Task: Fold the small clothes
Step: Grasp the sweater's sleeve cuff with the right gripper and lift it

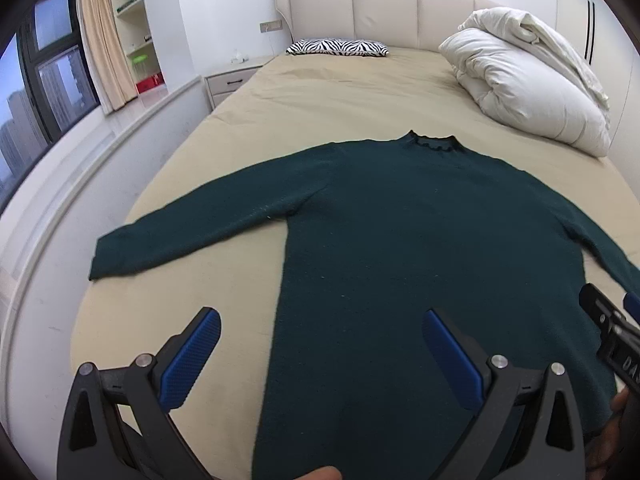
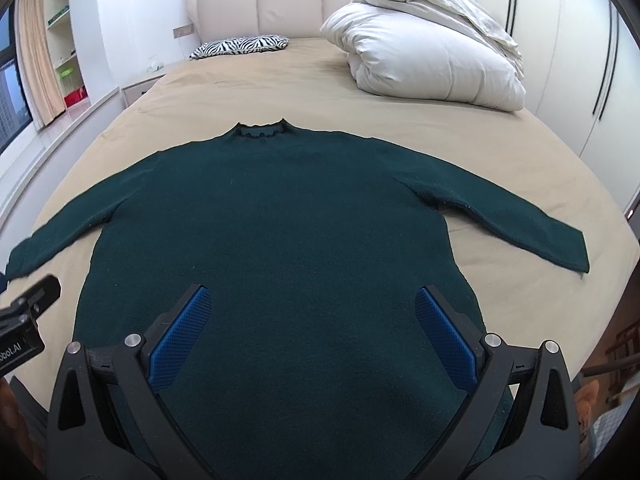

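Note:
A dark green long-sleeved sweater lies flat on the tan bed sheet, collar toward the headboard and both sleeves spread outward. My left gripper hovers open above the sweater's lower left edge, its blue pads wide apart with nothing between them. My right gripper stands open over the lower middle of the sweater, also holding nothing. The right gripper's body shows at the right edge of the left wrist view. The left gripper's body shows at the left edge of the right wrist view.
A rolled white duvet sits at the back right of the bed. A zebra-print pillow lies by the padded headboard. A nightstand, a window ledge and a curtain are on the left.

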`<action>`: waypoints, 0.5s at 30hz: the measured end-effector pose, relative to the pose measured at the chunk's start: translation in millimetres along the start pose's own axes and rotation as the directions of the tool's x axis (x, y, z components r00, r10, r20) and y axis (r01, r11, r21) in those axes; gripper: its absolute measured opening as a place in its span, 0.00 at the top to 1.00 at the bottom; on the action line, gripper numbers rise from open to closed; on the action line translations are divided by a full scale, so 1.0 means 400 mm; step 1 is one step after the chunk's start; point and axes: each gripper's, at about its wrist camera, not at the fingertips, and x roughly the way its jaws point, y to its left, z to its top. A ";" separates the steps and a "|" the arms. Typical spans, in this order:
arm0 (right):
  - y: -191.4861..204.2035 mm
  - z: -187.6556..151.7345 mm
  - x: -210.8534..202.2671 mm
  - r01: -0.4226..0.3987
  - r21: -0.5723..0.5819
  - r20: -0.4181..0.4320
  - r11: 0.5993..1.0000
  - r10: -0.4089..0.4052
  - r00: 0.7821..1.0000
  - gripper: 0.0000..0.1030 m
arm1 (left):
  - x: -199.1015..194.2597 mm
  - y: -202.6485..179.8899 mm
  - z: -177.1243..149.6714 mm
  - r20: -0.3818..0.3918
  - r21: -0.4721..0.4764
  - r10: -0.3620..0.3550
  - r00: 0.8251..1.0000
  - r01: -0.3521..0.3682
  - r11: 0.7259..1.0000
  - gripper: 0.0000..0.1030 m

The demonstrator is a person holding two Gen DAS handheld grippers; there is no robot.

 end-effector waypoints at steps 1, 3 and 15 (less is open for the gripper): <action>-0.025 0.003 0.005 -0.007 0.029 -0.002 1.000 0.007 1.000 0.00 | 0.000 0.004 0.000 -0.004 -0.011 -0.016 1.000 0.016 1.000 0.00; -0.092 0.013 0.017 -0.020 0.103 -0.006 0.994 0.021 1.000 0.00 | 0.003 0.009 0.003 -0.021 -0.029 -0.056 0.998 0.055 0.998 0.00; -0.860 -0.074 0.089 -0.135 0.808 0.141 0.574 0.034 0.989 0.07 | 0.075 -0.001 0.018 -0.099 -0.215 -0.341 0.935 0.315 0.925 0.00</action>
